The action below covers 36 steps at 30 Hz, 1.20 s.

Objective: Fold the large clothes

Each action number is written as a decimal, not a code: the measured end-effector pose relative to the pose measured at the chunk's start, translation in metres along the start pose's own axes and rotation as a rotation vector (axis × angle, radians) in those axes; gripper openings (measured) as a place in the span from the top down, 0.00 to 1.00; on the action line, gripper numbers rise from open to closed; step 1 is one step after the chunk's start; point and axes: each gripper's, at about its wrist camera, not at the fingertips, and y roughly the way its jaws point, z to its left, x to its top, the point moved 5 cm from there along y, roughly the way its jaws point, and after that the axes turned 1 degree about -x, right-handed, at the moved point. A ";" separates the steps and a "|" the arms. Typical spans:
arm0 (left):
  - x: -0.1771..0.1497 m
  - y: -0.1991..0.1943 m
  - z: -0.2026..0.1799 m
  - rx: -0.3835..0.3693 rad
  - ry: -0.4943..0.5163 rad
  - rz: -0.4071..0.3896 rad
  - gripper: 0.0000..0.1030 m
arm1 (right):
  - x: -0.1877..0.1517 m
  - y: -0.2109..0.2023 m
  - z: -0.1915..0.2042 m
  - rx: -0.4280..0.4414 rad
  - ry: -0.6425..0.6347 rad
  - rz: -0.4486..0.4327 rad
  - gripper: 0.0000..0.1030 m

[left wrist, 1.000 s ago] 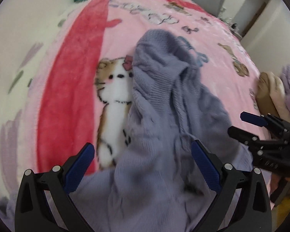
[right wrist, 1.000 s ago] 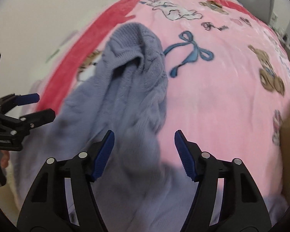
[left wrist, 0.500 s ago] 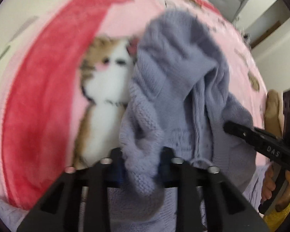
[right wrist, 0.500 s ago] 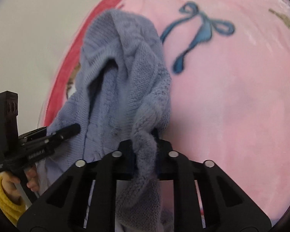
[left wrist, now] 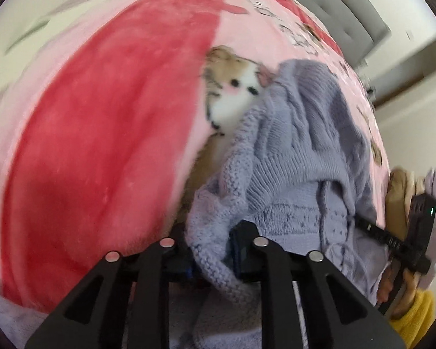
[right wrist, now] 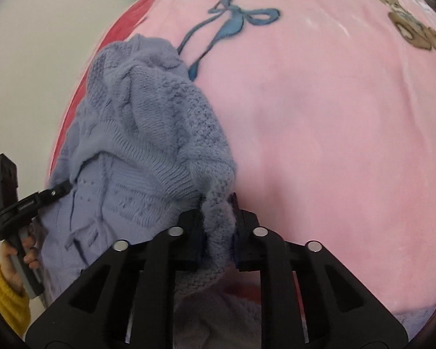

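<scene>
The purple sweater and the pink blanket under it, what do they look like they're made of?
Sweater: chunky knitted yarn, wool or acrylic by the look, matte; ribbing and cable stitches show, and it bunches softly in both grippers. Blanket: plush fleece, likely synthetic, with a faint sheen and printed cartoon pictures.

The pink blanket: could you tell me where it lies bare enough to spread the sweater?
Bare: the pink blanket right of the sweater, below the blue bow; also the red stripe left of the cat print. Crowded: the sweater's heap.
</scene>
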 end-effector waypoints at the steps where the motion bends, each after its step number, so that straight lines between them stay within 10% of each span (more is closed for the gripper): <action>1: 0.002 -0.007 -0.004 0.008 0.050 -0.009 0.66 | 0.001 -0.008 0.005 0.006 -0.032 -0.019 0.70; 7: 0.039 -0.056 -0.022 -0.026 0.217 -0.159 0.26 | 0.031 -0.066 0.020 0.067 -0.173 -0.167 0.31; 13: 0.101 -0.022 -0.035 -0.002 0.189 -0.120 0.21 | 0.112 -0.032 0.030 0.089 -0.091 -0.075 0.32; 20: 0.113 0.045 -0.045 0.008 0.197 0.072 0.22 | 0.123 0.039 0.047 0.022 -0.144 0.080 0.36; 23: 0.107 0.063 -0.047 0.065 0.247 0.116 0.40 | 0.113 0.054 0.049 0.044 -0.121 0.121 0.46; 25: 0.104 0.064 -0.050 0.089 0.285 0.098 0.47 | 0.111 0.054 0.053 0.024 -0.150 0.103 0.76; 29: 0.102 0.056 -0.052 0.123 0.310 0.055 0.89 | 0.116 0.047 0.056 -0.009 -0.173 0.078 0.86; 36: 0.100 0.011 -0.063 0.103 0.359 -0.070 0.94 | 0.117 -0.017 0.069 -0.019 -0.268 -0.073 0.88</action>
